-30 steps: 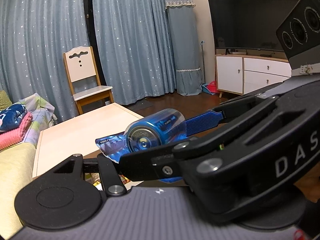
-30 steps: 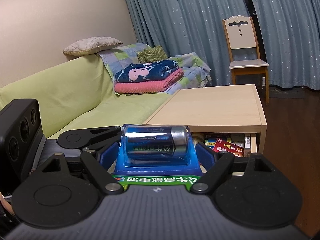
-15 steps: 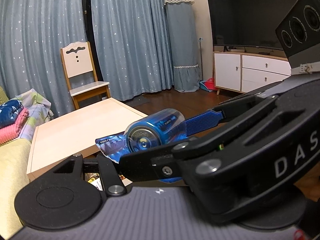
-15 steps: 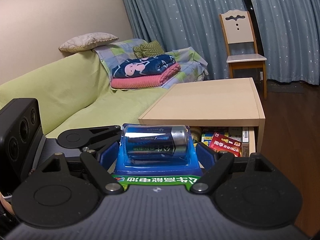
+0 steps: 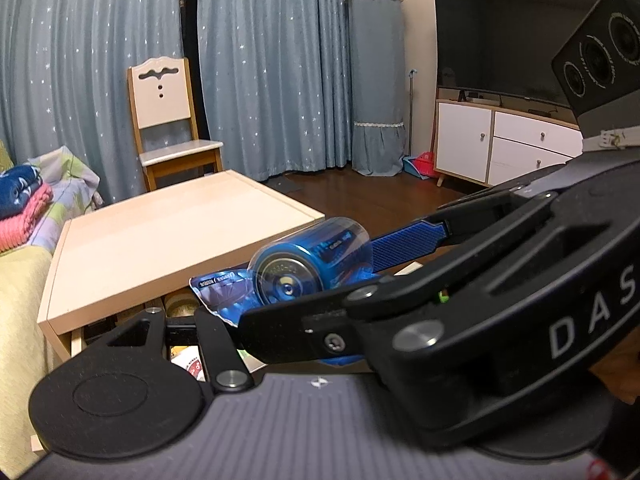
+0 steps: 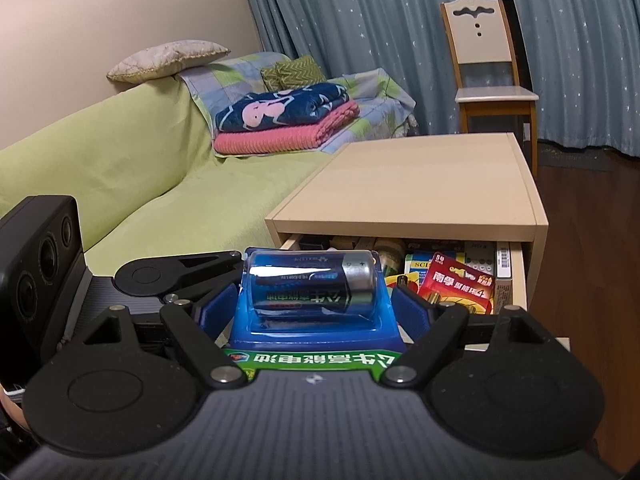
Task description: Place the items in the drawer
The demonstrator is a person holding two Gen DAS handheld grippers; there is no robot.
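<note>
Leftmost, left gripper [image 6: 132, 276]: closure could not be told. Centre, right gripper [image 6: 316, 308]: blue pads [image 6: 216, 308] clamped on battery blister pack [image 6: 314, 296], held just before the open drawer [image 6: 516, 280] of the low wooden table [image 6: 420, 184]. Right, red battery pack [image 6: 460, 286] lay in the drawer.

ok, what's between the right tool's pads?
The battery pack, held at both side edges by the blue pads; right wrist view.
</note>
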